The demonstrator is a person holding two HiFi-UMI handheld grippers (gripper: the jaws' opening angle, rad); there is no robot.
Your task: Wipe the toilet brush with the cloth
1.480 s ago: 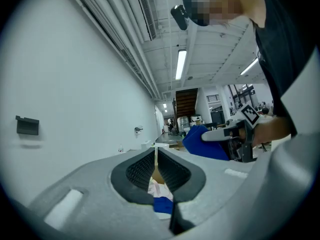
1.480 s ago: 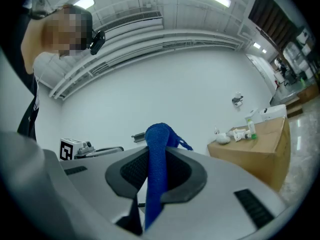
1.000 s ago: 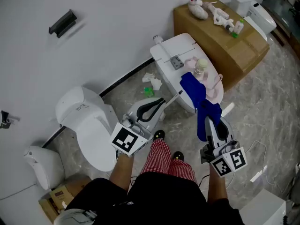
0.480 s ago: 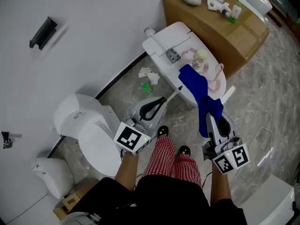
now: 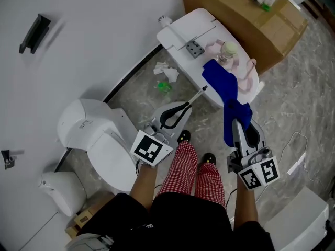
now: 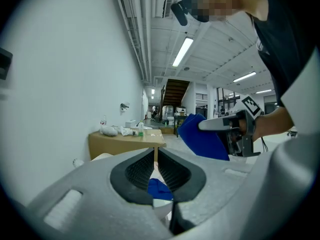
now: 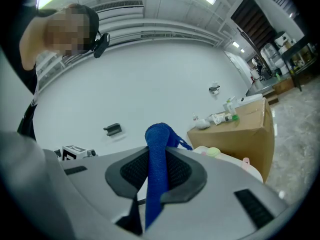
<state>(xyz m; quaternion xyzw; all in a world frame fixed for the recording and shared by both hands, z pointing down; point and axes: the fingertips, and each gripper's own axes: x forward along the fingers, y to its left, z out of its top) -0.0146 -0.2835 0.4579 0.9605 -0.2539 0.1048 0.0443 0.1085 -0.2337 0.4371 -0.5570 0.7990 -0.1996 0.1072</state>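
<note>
Your left gripper (image 5: 179, 110) is clamped shut on the toilet brush (image 5: 194, 97). Its thin rod runs diagonally up and to the right, and its far tip meets the left edge of the cloth (image 5: 226, 88). Your right gripper (image 5: 242, 131) pinches that blue cloth, so the rod lies just to its left.

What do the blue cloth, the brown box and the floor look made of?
Blue cloth: soft matte fabric; it drapes and bunches.
Brown box: matte cardboard, judging by its colour and sharp edges.
Floor: grey veined stone or marble-look tile, slightly glossy; which of the two is unclear.
</note>
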